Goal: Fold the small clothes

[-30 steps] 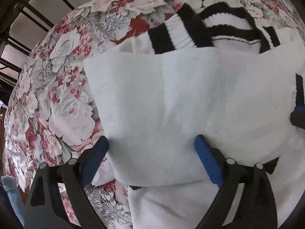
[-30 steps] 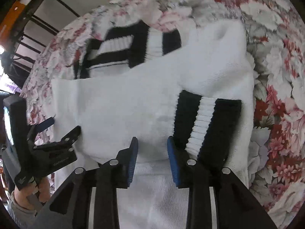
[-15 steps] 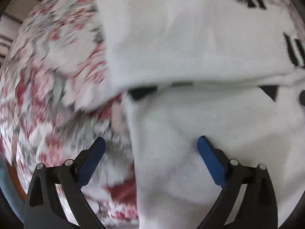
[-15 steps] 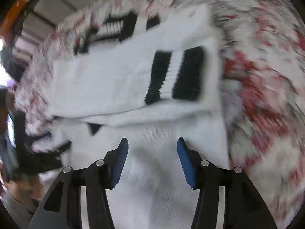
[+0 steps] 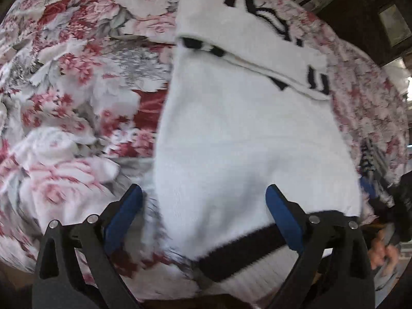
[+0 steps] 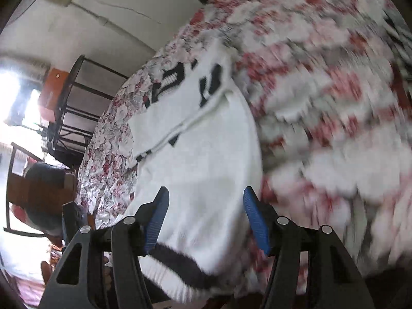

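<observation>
White knit sweater [image 5: 247,139] on floral bedspread [image 5: 77,82]: far part folded over, hem end unfolded. Left gripper [image 5: 203,213] spread, empty; right gripper [image 6: 206,219], jaws just opening, grips nothing.

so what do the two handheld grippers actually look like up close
Both are alike. The left gripper and right gripper each have two black plastic fingers with triangular cut-outs and round silver rivets at the joints. Each finger ends in a bright blue pad; on the right gripper the pads show fine ribbing. No cables or markings are visible on either.
</observation>
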Demonstrator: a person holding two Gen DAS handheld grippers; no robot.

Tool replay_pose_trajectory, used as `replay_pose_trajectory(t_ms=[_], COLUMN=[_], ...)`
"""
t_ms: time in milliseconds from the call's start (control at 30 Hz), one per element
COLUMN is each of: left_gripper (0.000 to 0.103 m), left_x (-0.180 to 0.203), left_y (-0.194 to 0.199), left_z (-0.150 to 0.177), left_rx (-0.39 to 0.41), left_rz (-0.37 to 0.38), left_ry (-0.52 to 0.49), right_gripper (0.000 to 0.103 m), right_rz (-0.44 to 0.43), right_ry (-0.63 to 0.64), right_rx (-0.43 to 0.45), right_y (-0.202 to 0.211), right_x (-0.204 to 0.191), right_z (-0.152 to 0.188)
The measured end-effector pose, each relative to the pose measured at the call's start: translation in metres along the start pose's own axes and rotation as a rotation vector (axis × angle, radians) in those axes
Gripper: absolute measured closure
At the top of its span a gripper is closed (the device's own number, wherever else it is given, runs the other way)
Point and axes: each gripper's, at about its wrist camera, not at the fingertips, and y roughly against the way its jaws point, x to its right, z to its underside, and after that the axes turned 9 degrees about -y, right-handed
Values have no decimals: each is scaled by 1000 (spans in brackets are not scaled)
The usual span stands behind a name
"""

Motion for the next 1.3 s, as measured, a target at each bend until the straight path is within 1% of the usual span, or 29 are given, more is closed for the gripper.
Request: replay_pose_trajectory(t_ms=[33,133,200,267,333,400,433,467,500,533,567,633,667,700,733,767,800,833,867,900,933,967,1000,1033,1167,1233,1300], left_gripper=[9,9,9,9,9,10,13,21,28,36,42,45,45,44,38,29,26,26,34,46,71,82,83,84,85,85,85], left_x=[3,9,14,16,13,11,11,12,11,7,4,-3,-6,-8,-8,-8,-6,-1,3,4,5,4,0,-2,-3,-2,1], left_y=[0,2,4,5,7,6,7,7,8,11,12,14,14,12,9,5,3,2,3,3,6,9,11,17,36,41,43], left_z=[7,21,30,36,41,43,44,45,48,51,53,57,57,57,57,57,56,54,53,53,53,54,54,54,53,49,42], left_rx=[15,30,36,37,37,38,44,49,54,57,63,73,74,72,63,57,54,52,49,54,65,71,83,105,178,197,197], left_rz=[41,121,118,130,152,171,175,160,141,137,144,184,192,195,197,212,217,194,166,139,123,153,199,223,261,250,227], left_ry=[5,22,15,20,41,59,66,68,71,76,90,129,140,152,162,165,161,139,119,109,101,110,130,145,133,111,86], right_gripper=[43,43,42,42,41,42,51,65,82,88,89,87,83,71,65,64,66,70,88,91,91,91,91,91,91,91,91], right_rz=[-10,-38,-65,-64,-49,-57,-64,-68,-75,-99,-113,-99,-99,-108,-122,-132,-114,-91,-75,-77,-95,-105,-116,-129,-167,-188,-193], right_ry=[-21,-57,-90,-93,-75,-83,-82,-68,-54,-44,-38,-32,-53,-81,-110,-115,-87,-50,-20,-8,6,20,28,29,20,11,5], right_rx=[-4,-17,-48,-85,-89,-81,-70,-59,-50,-47,-48,-52,-75,-102,-133,-150,-151,-140,-118,-102,-79,-55,-33,-20,17,20,13], right_y=[1,5,4,-2,-6,-7,-6,-5,-3,-2,-1,-3,-7,-11,-16,-19,-20,-19,-16,-13,-7,-1,5,9,22,23,19], right_x=[4,12,20,23,20,21,20,17,15,12,11,10,13,17,19,19,16,11,7,6,3,0,-2,-1,-3,-4,-6], right_z=[6,25,39,50,51,50,50,48,48,49,48,48,48,48,49,51,52,54,56,57,57,57,57,56,51,46,41])
